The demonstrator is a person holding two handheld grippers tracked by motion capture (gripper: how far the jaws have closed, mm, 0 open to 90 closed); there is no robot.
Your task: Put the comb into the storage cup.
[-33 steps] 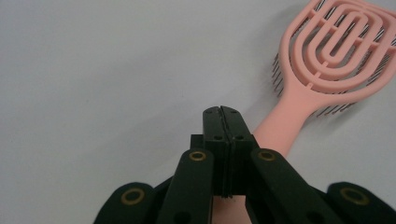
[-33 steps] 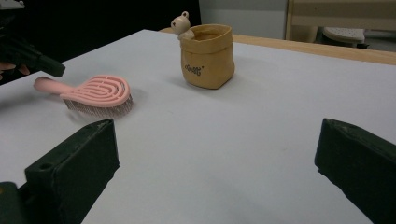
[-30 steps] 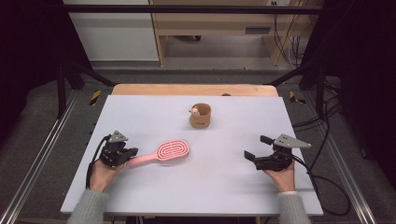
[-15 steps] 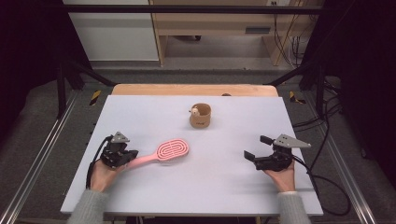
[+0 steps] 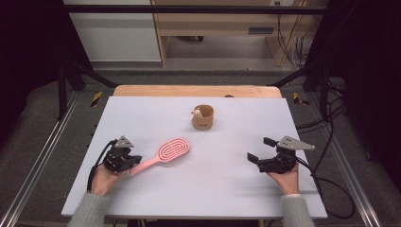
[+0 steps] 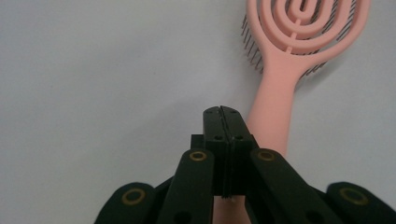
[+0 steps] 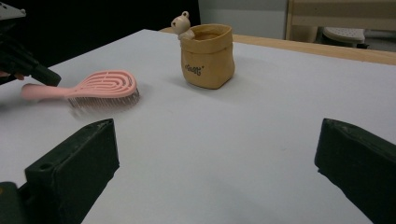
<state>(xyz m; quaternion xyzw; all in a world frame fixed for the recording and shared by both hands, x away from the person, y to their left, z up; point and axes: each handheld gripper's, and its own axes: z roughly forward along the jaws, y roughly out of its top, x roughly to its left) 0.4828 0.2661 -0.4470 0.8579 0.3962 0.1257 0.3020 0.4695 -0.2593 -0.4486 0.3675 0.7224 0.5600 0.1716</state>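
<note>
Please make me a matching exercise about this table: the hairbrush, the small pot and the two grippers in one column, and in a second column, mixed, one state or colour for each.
Things:
1. hairbrush
2. pot
3. left gripper
4. right gripper

Descriptions:
a. jaws wide apart, nothing between them
b. pink, bristles down on the table
c. jaws shut, beside the pink handle
d. tan, a small bear on its rim

Pairs: 1-b, 2-d, 3-c, 4-a
</note>
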